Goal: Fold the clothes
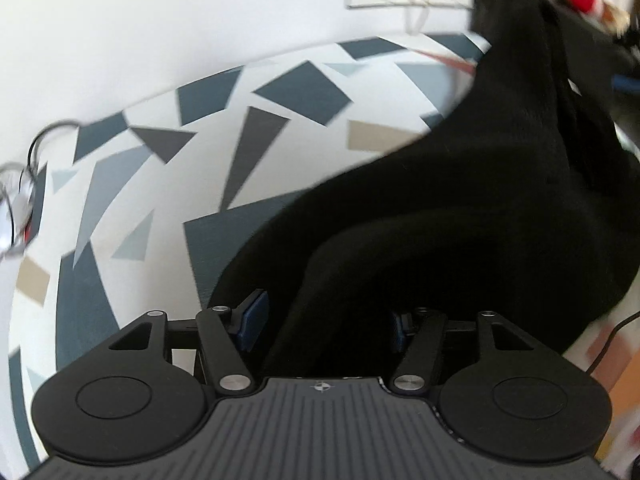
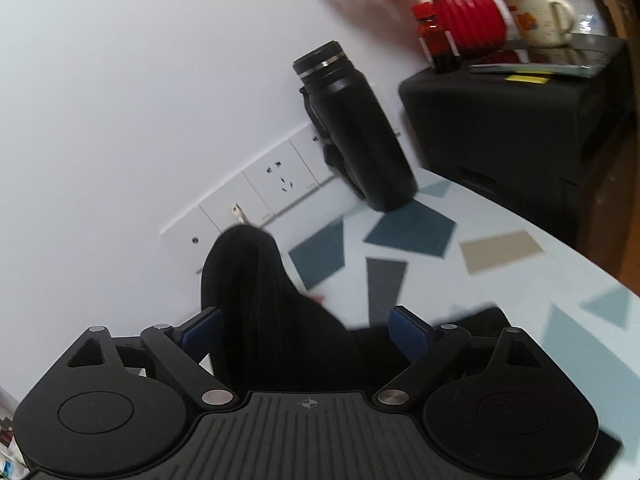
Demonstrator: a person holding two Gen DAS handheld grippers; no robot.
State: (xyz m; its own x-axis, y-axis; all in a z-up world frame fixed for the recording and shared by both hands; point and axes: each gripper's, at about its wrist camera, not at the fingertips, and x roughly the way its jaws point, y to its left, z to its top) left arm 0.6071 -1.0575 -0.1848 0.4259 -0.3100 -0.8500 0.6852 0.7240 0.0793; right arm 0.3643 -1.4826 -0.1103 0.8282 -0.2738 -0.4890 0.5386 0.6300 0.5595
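Black garment (image 1: 460, 216), dark and featureless, kind not readable. In the left wrist view it runs from between the left gripper (image 1: 326, 320) fingers forward and up to the right, lifted off the patterned surface (image 1: 160, 184); cloth sits between the blue pads (image 1: 252, 316), but they stand well apart, so I cannot tell whether they pinch it. In the right wrist view a bunched ridge of it rises between the right gripper (image 2: 306, 330) fingers, which are likewise spread wide, grip not settled; more cloth lies flat just right of them. Judged: fabric raised between both grippers suits carrying an edge over for a fold. Ahead of the right fingers: black flask (image 2: 354, 128), wall sockets (image 2: 256, 192), red vase (image 2: 468, 12), mug (image 2: 538, 16).
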